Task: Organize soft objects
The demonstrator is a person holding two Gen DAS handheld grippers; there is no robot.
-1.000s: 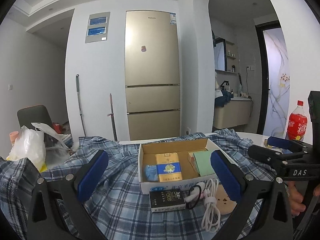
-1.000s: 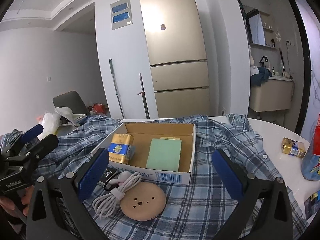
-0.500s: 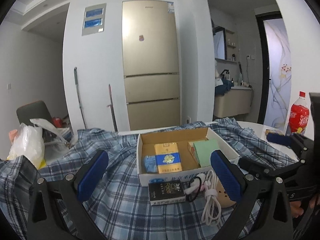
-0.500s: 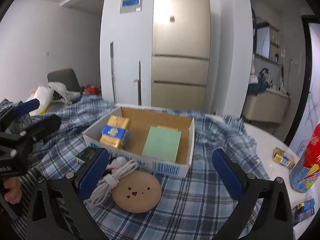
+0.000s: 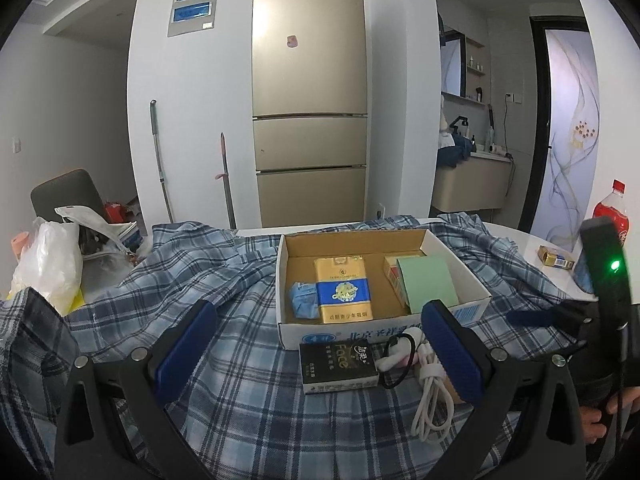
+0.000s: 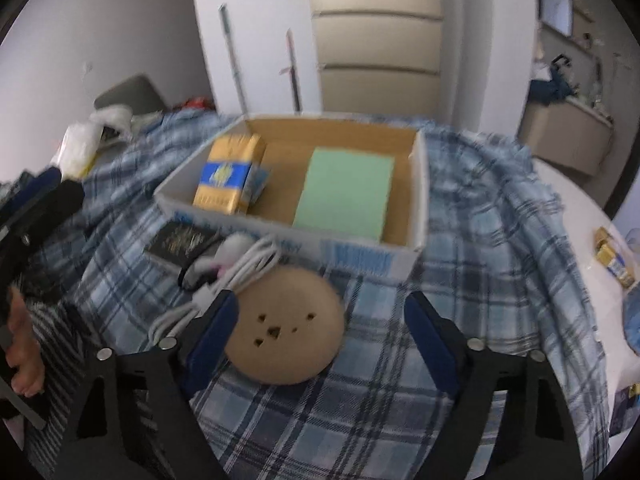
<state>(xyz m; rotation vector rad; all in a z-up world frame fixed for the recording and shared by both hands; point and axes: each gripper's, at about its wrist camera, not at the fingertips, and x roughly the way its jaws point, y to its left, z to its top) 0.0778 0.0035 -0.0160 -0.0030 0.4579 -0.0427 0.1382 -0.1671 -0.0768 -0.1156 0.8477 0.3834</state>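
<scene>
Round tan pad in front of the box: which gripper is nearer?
Right. The right gripper has just been closing, open jaws astride the round tan pad. The left gripper is open over the black packet, cable between.

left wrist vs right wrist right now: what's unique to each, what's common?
Left wrist only: red soda bottle, small blue packet in the cardboard box, right gripper seen from the side.

Right wrist only: whole tan round pad between its own closing, still open jaws, not gripped.

Both: box with gold pack and green pad, black pack, white cable, plaid shirt, fridge.
</scene>
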